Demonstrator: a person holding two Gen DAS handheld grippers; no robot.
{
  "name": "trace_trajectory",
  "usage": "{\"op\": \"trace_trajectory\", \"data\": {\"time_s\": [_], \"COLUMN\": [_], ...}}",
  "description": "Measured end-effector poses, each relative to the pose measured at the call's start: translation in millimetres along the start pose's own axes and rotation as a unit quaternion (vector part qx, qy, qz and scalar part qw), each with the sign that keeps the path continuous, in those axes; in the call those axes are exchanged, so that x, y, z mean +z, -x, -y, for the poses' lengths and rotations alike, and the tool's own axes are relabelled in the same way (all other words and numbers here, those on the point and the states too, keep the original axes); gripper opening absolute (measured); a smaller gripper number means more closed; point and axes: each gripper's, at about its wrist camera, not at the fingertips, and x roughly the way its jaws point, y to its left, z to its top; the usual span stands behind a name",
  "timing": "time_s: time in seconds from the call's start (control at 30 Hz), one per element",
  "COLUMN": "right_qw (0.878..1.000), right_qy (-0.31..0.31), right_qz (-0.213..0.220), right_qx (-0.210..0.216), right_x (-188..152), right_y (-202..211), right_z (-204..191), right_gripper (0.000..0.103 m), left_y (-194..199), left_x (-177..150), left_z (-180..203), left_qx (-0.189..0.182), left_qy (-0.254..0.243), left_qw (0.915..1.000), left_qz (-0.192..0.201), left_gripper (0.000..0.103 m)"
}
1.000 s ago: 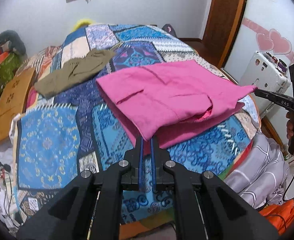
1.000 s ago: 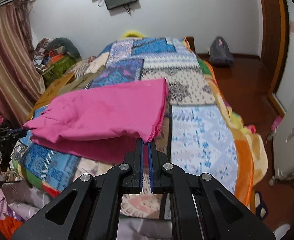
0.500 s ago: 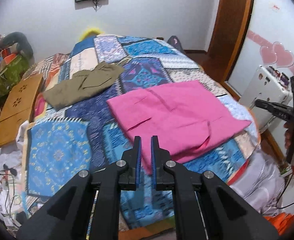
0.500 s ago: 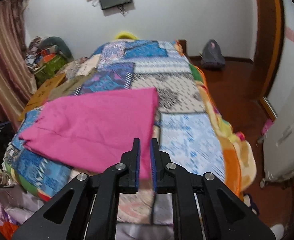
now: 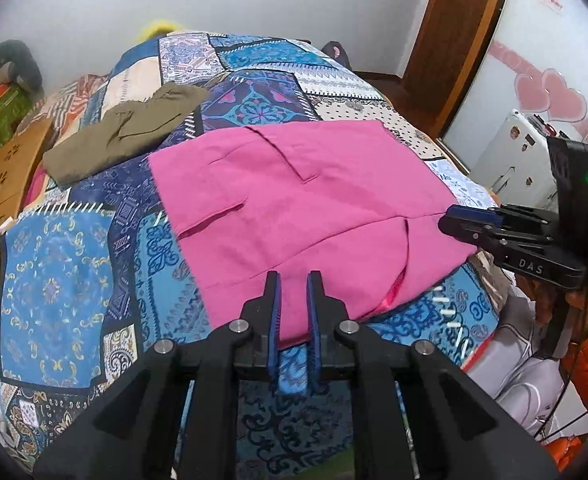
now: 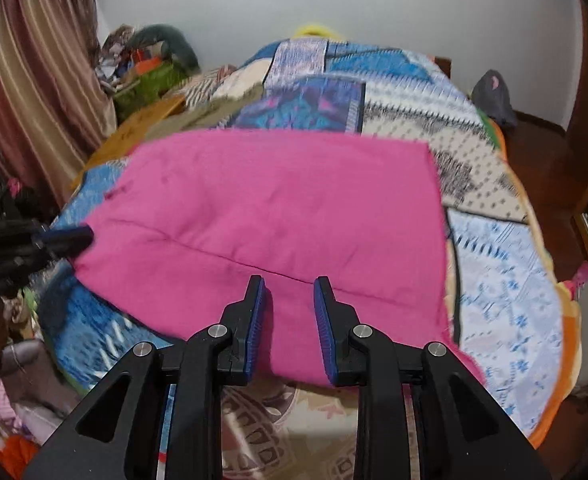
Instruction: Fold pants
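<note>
The pink pants (image 5: 294,208) lie folded flat on the patchwork bedspread (image 5: 74,264), near the bed's front edge. They also fill the middle of the right wrist view (image 6: 278,216). My left gripper (image 5: 294,280) is open and empty, just over the pants' near edge. My right gripper (image 6: 289,286) is open and empty above the pants' near edge; it also shows in the left wrist view (image 5: 454,218) at the pants' right corner.
Olive-brown pants (image 5: 122,136) lie further back on the bed to the left. A wooden board (image 5: 6,176) leans at the bed's left side. A white appliance (image 5: 522,164) stands to the right. A curtain (image 6: 34,80) and clutter lie at the far left.
Both grippers let go of the pink pants and opened. The lifted top layer dropped flat onto the bed, and both grippers drew back a little.
</note>
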Motion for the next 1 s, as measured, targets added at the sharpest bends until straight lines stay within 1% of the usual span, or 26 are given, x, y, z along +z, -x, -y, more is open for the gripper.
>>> {"op": "trace_trajectory", "data": {"time_s": [0.07, 0.1, 0.2, 0.27, 0.37, 0.43, 0.5, 0.6, 0.67, 0.77, 0.87, 0.93, 1.0], "right_qw": [1.000, 1.000, 0.999, 0.999, 0.997, 0.997, 0.997, 0.997, 0.996, 0.996, 0.995, 0.995, 0.995], "right_qy": [-0.004, -0.003, 0.005, 0.009, 0.012, 0.014, 0.010, 0.005, 0.004, -0.001, -0.005, -0.009, -0.014], "right_qz": [-0.004, -0.006, -0.014, -0.023, -0.034, -0.026, -0.015, 0.004, 0.011, 0.017, 0.014, 0.013, 0.011], "right_qx": [-0.001, -0.008, -0.030, -0.047, -0.068, -0.078, -0.077, -0.080, -0.084, -0.087, -0.094, -0.098, -0.103], "right_x": [0, -1, -2, -1, 6, 15, 25, 42, 53, 67, 79, 86, 95], "right_y": [3, 4, 8, 8, 12, 17, 21, 22, 18, 6, -9, -18, -30], "right_z": [3, 6, 14, 19, 31, 38, 44, 51, 54, 62, 73, 80, 89], "right_gripper": [0.026, 0.026, 0.026, 0.026, 0.026, 0.026, 0.026, 0.026, 0.027, 0.033, 0.038, 0.043, 0.044], "left_y": [2, 3, 8, 15, 26, 30, 29, 20, 8, -15, -39, -51, -65], "left_x": [-4, -5, -1, 7, 25, 37, 50, 68, 79, 90, 96, 98, 100], "left_z": [-5, -6, -11, -15, -28, -38, -49, -67, -79, -95, -108, -113, -117], "left_qx": [-0.003, -0.005, -0.005, 0.013, 0.028, 0.043, 0.058, 0.070, 0.069, 0.072, 0.068, 0.058, 0.057], "left_qy": [0.001, 0.000, 0.001, 0.000, 0.006, 0.011, 0.019, 0.033, 0.047, 0.063, 0.077, 0.084, 0.090], "left_qw": [1.0000, 1.0000, 1.0000, 0.9999, 0.9992, 0.9982, 0.9970, 0.9959, 0.9958, 0.9952, 0.9948, 0.9947, 0.9941], "left_qz": [0.002, 0.001, -0.003, 0.008, 0.029, 0.041, 0.047, 0.046, 0.040, 0.023, 0.002, -0.010, -0.021], "left_gripper": [0.020, 0.022, 0.023, 0.023, 0.023, 0.023, 0.023, 0.024, 0.025, 0.028, 0.029, 0.031, 0.039]}}
